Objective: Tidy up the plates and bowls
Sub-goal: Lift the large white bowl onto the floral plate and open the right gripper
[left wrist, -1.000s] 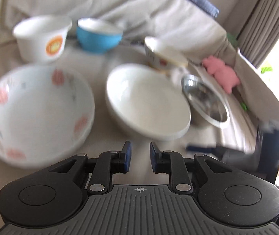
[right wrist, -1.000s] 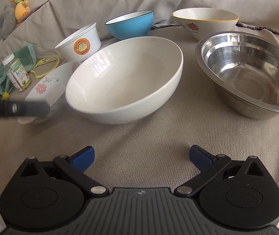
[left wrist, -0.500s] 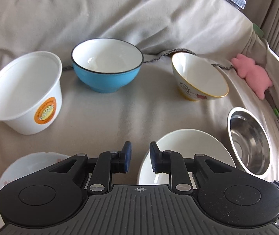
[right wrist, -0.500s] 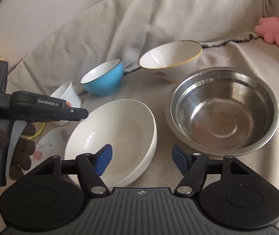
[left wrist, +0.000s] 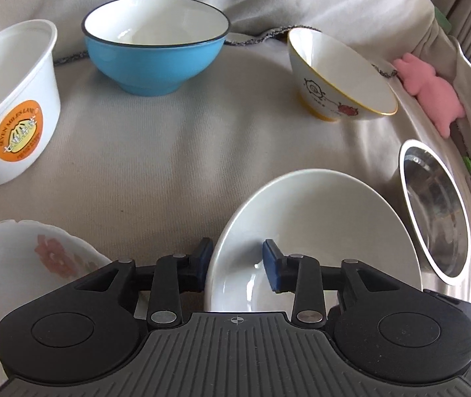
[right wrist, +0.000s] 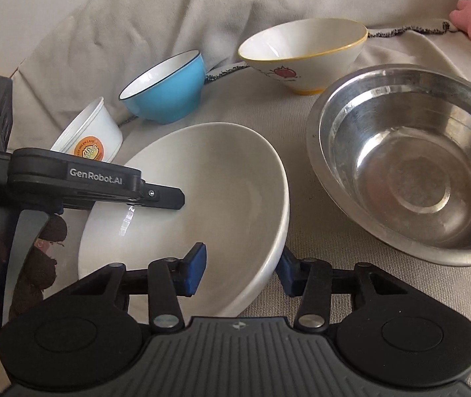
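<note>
The white tub [left wrist: 10, 106] has an orange sticker reading "SEVEN MILES LANE", and the left gripper [left wrist: 237, 266] says "GenRobot.AI" on its side. Half a second ago both grippers hung short of the white bowl [right wrist: 209, 198]. Now left and right gripper [right wrist: 242, 269] each straddle its rim, fingers spread, not clamped. The bowl sits on the beige cloth [left wrist: 169, 165] beside the steel bowl [right wrist: 410, 162].
</note>
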{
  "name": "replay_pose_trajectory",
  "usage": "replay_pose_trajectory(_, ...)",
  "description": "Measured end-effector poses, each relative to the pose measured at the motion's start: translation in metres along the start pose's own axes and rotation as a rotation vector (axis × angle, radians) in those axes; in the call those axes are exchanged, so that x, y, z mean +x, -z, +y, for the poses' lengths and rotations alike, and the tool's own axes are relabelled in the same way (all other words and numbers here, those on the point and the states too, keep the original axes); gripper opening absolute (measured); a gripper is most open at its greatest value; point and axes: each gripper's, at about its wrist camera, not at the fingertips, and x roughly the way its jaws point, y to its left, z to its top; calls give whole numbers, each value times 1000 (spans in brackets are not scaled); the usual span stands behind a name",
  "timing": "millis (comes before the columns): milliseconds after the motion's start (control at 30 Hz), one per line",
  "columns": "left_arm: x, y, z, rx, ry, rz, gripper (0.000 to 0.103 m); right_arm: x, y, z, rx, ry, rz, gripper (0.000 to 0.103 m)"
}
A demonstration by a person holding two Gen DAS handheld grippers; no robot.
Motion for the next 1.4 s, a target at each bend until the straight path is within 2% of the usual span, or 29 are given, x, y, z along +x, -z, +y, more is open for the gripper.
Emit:
replay_pose_trajectory(67, -2, 1, -8, 37, -34, -5, 43, -1, 1, 2, -10, 14, -4, 41)
replay_pose_trajectory(133, -3, 1, -10, 16, -53, 0, 44, -3, 1, 4, -26, 23, -7, 40)
replay_pose_trajectory(300, -25, 11, -3, -47, 15, -61, 40, -25, -7, 23, -107, 56, -86, 40)
replay_pose_trajectory(433, -72, 24, 12, -88, 37, -145, 40, -40, -28, 62, -217, -16, -144, 40)
replay_pose_trajectory(600, -129, 32, 64, -201, 3, -169, 41, -22, -55, 125, -283, -153, -78, 40)
replay_pose_trajectory(700, -149, 51, 92, -228, -37, -251, 50, -7, -48, 165, -353, -165, -56, 40)
replay_pose_trajectory(833, -150, 79, 132, -336, -43, -312, 51, 17, -29, 195, -419, -154, 15, 40)
replay_pose_trajectory(933, -148, 86, 144, -317, -108, -269, 51, 34, -17, 199, -419, -147, 70, 40)
replay_pose_trajectory(1100, -140, 97, 153, -333, -103, -238, 50, 45, -8, 194, -403, -105, 105, 40)
replay_pose_trajectory(1233, -130, 102, 151, -319, -87, -204, 48, 48, -6, 192, -401, -67, 95, 40)
replay_pose_trajectory(1400, -129, 105, 149, -315, -93, -209, 46, 34, -8, 194, -435, -49, 30, 40)
